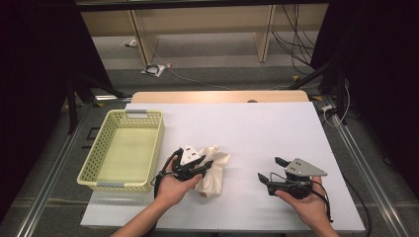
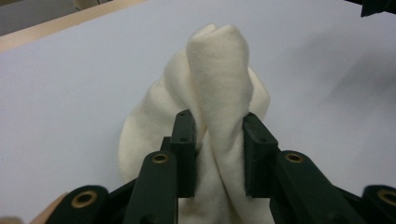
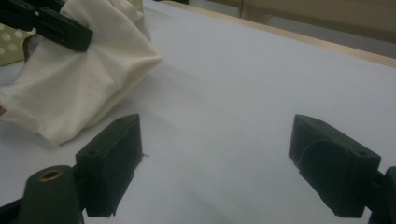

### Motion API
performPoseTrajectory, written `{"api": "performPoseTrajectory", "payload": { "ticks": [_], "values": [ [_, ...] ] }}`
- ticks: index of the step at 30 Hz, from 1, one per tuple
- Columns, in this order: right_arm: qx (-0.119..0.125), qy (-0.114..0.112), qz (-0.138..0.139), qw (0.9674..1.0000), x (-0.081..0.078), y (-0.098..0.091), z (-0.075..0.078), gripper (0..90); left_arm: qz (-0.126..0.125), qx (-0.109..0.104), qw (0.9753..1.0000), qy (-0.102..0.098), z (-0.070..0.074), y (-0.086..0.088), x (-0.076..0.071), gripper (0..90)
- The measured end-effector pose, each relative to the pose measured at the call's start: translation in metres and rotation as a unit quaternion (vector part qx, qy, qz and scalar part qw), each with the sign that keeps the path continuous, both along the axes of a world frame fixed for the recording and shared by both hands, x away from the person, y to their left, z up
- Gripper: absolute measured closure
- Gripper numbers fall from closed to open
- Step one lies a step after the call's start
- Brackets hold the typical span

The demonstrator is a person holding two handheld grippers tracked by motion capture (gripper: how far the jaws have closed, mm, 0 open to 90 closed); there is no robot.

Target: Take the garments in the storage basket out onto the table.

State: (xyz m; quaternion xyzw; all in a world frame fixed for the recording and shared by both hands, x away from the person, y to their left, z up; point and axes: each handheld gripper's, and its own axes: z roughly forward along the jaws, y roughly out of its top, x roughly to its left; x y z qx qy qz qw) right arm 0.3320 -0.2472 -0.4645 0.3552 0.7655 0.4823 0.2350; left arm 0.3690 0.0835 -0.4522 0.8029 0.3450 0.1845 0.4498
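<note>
A crumpled cream cloth (image 1: 215,170) lies on the white table top (image 1: 247,128), a little left of the middle near the front. My left gripper (image 1: 205,167) points into it from the left. In the left gripper view the gripper (image 2: 217,149) is shut on an upright fold of the cloth (image 2: 219,70), with both black pads (image 2: 184,140) pressing the fabric. My right gripper (image 1: 271,169) is held to the right of the cloth, apart from it. Its jaws stand wide open with nothing between them (image 3: 215,158). The cloth (image 3: 79,79) lies beyond its left jaw.
A pale yellow-green perforated basket (image 1: 157,143) stands at the table's left edge, beside the left hand, with nothing in it. Bare white table lies behind and between the grippers. A wooden edge (image 1: 217,96) runs along the far side, and cables lie on the floor beyond.
</note>
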Motion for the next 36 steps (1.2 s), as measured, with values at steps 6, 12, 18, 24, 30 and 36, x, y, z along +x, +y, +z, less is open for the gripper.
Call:
{"api": "performPoseTrajectory", "payload": {
  "ticks": [6, 12, 18, 24, 30, 36],
  "values": [
    [-0.004, 0.000, 0.001, 1.0000, 0.001, 0.000, 0.000, 18.4, -0.004, 0.016, 0.9998, 0.007, -0.009, -0.006, 0.004, 67.1],
    [-0.004, 0.001, 0.000, 1.0000, 0.001, 0.000, -0.001, 18.6, -0.005, 0.028, 0.9994, 0.017, -0.016, -0.011, 0.006, 55.9],
    [-0.007, 0.003, -0.001, 1.0000, 0.001, 0.000, -0.001, 18.6, 0.013, 0.020, 0.9994, 0.025, -0.012, -0.006, 0.006, 33.1],
    [-0.008, 0.003, -0.004, 1.0000, 0.002, 0.000, -0.001, 18.6, -0.002, 0.002, 0.9999, 0.015, 0.003, 0.009, -0.006, 27.3],
    [-0.013, 0.006, -0.010, 0.9998, 0.002, -0.001, -0.001, 18.6, -0.012, 0.004, 0.9999, 0.009, 0.002, 0.033, -0.024, 29.1],
    [-0.012, 0.006, -0.015, 0.9998, 0.004, -0.001, -0.002, 18.7, -0.012, -0.001, 0.9997, 0.024, -0.008, 0.044, -0.035, 29.1]
  ]
}}
